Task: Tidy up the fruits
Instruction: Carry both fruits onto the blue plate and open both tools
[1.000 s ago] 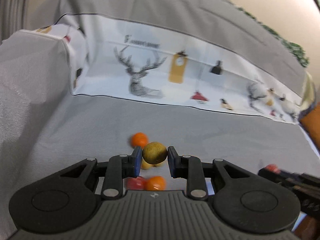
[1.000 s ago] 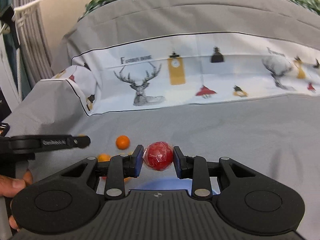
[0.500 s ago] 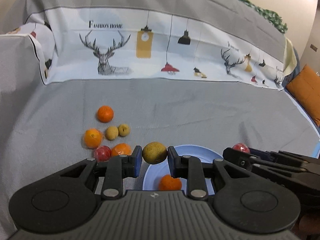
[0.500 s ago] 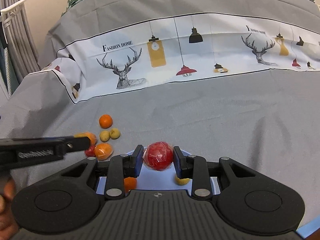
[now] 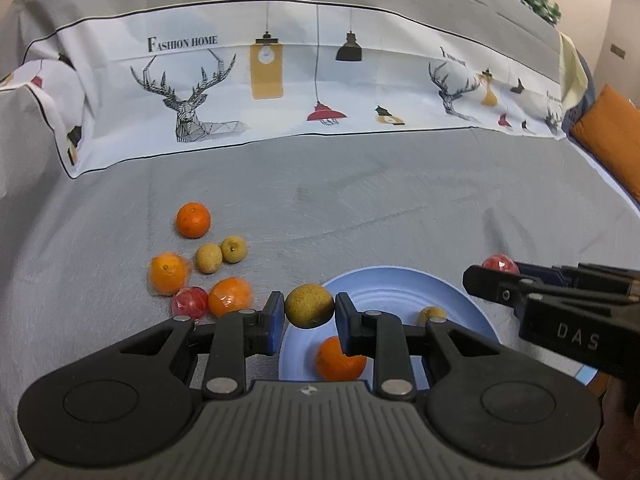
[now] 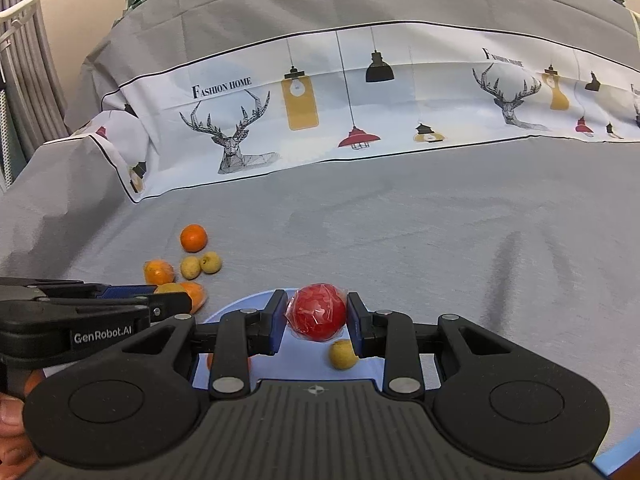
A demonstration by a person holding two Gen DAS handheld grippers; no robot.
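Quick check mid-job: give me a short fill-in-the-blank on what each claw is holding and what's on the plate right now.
1. The left claw is shut on a round ___ fruit.
2. The right claw grips a round plastic-wrapped ___ fruit.
3. On the round light blue plate lie a small yellow fruit and one ___ mandarin.
4. The loose fruit cluster lies ___ of that plate.

Missing words: yellow-brown; red; orange; left

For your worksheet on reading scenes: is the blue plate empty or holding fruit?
Holding fruit: the blue plate has an orange and a small yellow fruit lying on it.
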